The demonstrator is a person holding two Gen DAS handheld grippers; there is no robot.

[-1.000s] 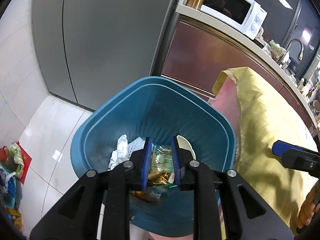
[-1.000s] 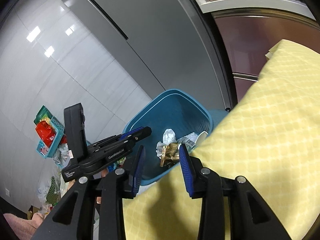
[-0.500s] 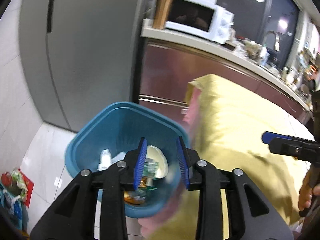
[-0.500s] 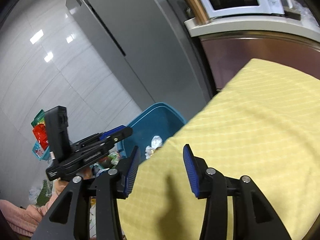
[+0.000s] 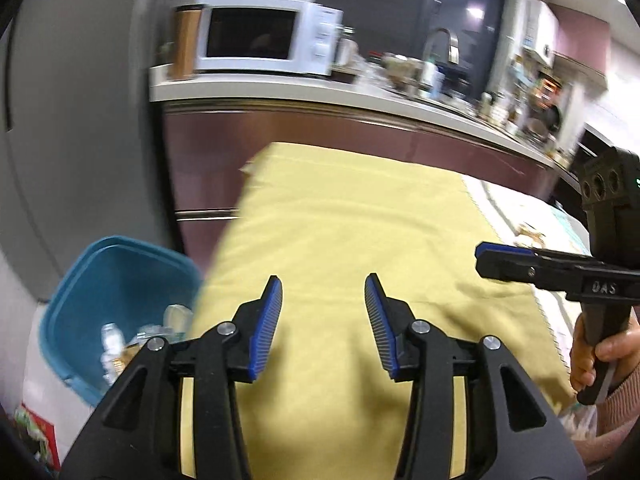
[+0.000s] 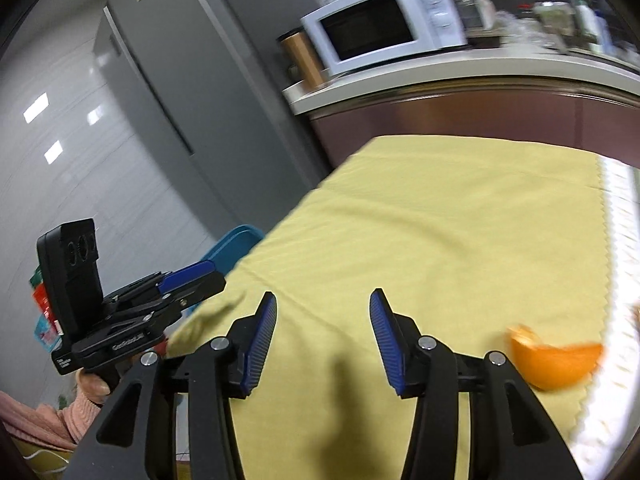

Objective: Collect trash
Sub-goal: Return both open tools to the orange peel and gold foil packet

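Left gripper: the left gripper (image 5: 323,300) hangs over the yellow cloth (image 5: 360,220) with its jaws opening – nothing between the blue pads (image 5: 266,328).
Right gripper: the right gripper (image 6: 323,316) is spread apart and empty, also above the yellow cloth.
Trash bin: the blue bin (image 5: 80,280) stands on the floor just beside the cloth-covered table's left edge; crumpled wrappers and other scraps (image 5: 120,344) lie inside.
Orange peel: 1 piece of orange peel (image 6: 556,364) lies on the cloth near its zigzag right edge, to the right of the right gripper and apart from it.
Hands: a hand (image 5: 604,356) in a pink sleeve grips the right gripper's handle; the other hand (image 6: 92,386) holds the left one.
Background: a white microwave (image 5: 268,36) sits on the counter beside a grey fridge (image 6: 168,80) – the view is blurred.
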